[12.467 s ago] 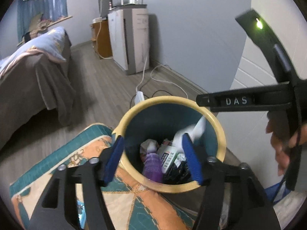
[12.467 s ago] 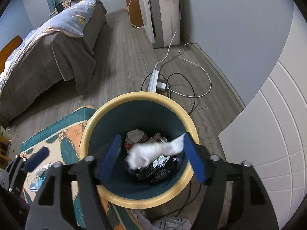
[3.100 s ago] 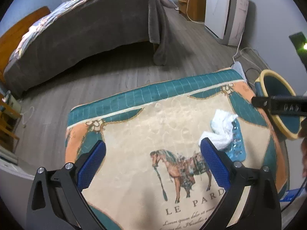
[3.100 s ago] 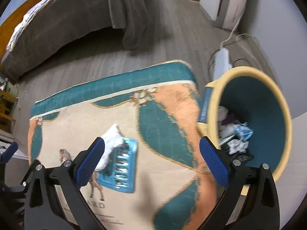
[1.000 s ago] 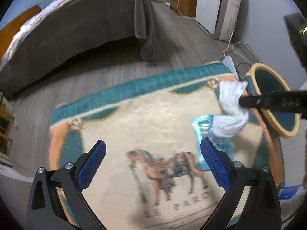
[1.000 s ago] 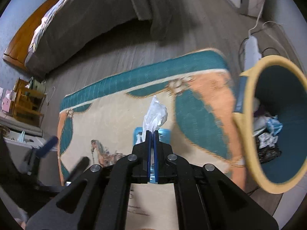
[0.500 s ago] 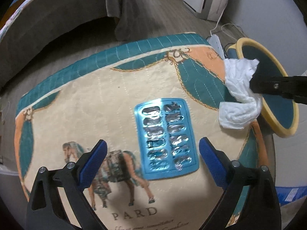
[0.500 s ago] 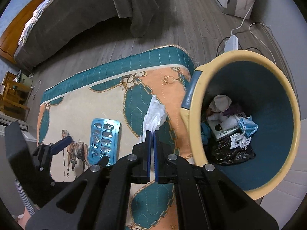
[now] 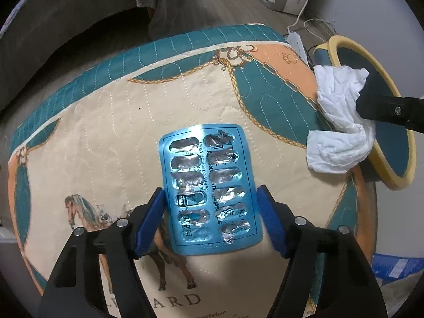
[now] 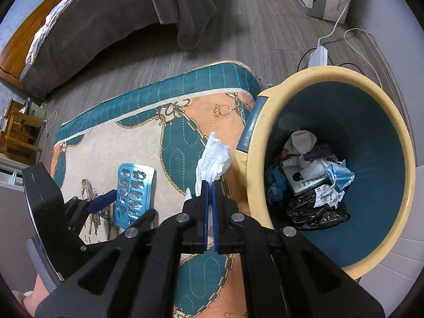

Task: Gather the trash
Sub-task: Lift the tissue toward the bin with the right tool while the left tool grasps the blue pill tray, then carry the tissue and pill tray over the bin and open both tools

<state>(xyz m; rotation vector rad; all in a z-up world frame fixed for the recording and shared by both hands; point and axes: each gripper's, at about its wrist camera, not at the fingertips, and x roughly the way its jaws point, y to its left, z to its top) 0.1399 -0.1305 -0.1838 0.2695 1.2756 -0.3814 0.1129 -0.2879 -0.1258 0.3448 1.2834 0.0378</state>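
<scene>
crumpled white tissue pinched; blue blister pack flat

Left gripper was open, blue pads spread wide either side of the blister pack, pointing toward 12 o'clock. Right gripper was clamped tight on the white tissue, pads pressed together, tissue sticking out toward 12 o'clock. Left unit sat at the right camera's 9 o'clock.

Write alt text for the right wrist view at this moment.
The right tool is shut on a crumpled white tissue, held beside the yellow-rimmed trash bin that already holds litter. At lower left, the open left tool reaches toward a blue blister pack lying on a horse-print mat.
</scene>
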